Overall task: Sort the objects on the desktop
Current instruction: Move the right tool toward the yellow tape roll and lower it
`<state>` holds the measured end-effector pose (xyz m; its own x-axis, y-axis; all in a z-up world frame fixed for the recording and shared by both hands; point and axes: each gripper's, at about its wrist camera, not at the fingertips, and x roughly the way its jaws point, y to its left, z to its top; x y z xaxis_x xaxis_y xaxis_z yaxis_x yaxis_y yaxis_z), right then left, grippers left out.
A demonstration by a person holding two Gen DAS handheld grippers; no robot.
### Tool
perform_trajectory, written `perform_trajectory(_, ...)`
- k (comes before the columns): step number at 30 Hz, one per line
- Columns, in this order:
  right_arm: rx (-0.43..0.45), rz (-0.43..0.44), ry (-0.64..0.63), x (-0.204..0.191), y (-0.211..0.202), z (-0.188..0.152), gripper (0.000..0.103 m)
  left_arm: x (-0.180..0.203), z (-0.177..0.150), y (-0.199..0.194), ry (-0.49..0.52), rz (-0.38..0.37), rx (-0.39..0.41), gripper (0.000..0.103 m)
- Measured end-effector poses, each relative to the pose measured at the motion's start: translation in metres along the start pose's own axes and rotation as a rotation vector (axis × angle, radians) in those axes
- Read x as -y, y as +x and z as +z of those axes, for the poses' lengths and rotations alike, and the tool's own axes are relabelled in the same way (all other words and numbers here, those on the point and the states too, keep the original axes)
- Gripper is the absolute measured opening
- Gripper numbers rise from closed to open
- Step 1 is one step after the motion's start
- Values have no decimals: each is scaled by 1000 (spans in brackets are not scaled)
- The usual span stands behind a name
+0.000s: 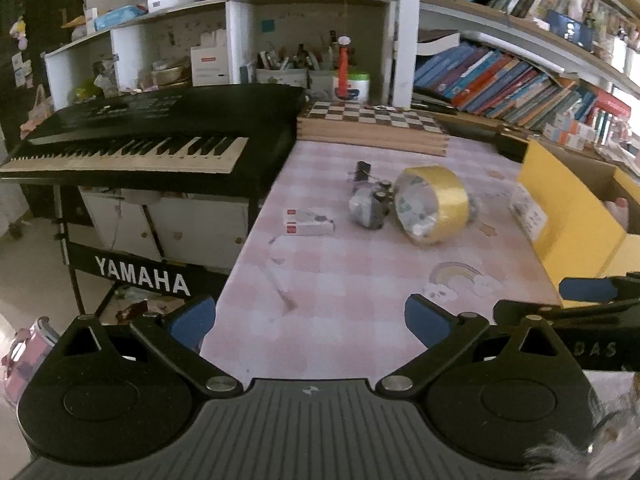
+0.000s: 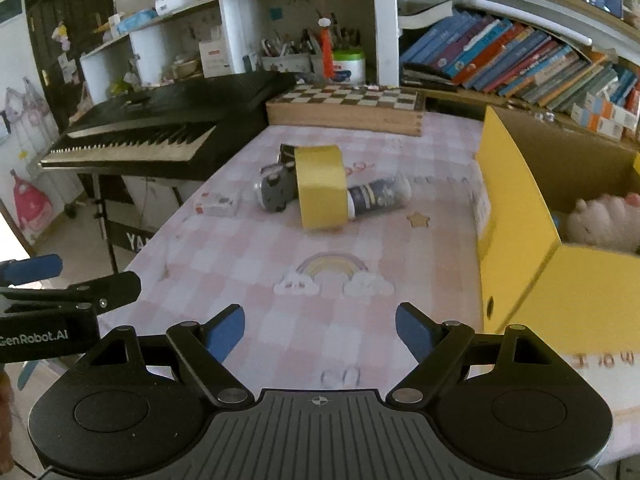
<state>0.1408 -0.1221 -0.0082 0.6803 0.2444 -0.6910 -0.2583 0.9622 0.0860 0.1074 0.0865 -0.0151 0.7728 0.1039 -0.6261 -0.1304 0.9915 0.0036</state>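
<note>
From the left wrist, the left gripper [image 1: 310, 320] hung over the near edge of the pink checked table [image 1: 360, 280], jaws spread wide, nothing between the blue pads. Ahead, mid-table, the sorting was waiting: a yellow tape roll [image 1: 436, 200] on its side, a grey gadget [image 1: 370, 206] touching it on the left, a black binder clip [image 1: 362, 171] just behind that, and a small white box [image 1: 309, 224] further left. The yellow box [image 1: 560, 216] stood open at the right edge. The right gripper's tip poked in at the right.

Over to the right wrist: the right gripper [image 2: 320, 334] was pitched down at the tabletop, released and empty. Here a dark bottle [image 2: 380, 196] showed lying against the tape roll's right side. One pale soft toy [image 2: 604, 220] sat inside the yellow box, so perhaps one item was sorted; the whole cluster looked left to do. Both tools pointed forward, side by side, well short of the objects.
</note>
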Motion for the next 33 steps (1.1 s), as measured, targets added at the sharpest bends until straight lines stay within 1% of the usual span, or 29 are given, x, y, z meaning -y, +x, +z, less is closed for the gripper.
perform_trajectory(3, 10, 4, -6, 4, 9, 10, 85, 0, 7, 14, -1, 9, -11, 100)
perform_trajectory(8, 9, -12, -29, 8, 29, 28, 85, 3, 20, 36, 10, 25, -20, 92)
perform_trajectory(15, 23, 21, -40, 9, 51, 50, 84, 7, 36, 72, 51, 56, -24, 87)
perform_trajectory(16, 24, 24, -42, 9, 54, 53, 83, 7, 39, 79, 56, 59, -26, 86)
perform_trajectory(17, 25, 27, -43, 9, 58, 57, 79, 7, 41, 86, 60, 61, -29, 85)
perform_trajectory(26, 17, 41, -54, 4, 88, 82, 77, 10, 62, 152, 116, 58, -54, 81)
perform_trajectory(31, 6, 36, -67, 1, 102, 89, 76, 10, 69, 178, 119, 54, -91, 81)
perform_trajectory(33, -1, 32, -70, 1, 107, 91, 74, 9, 70, 185, 113, 50, -105, 78)
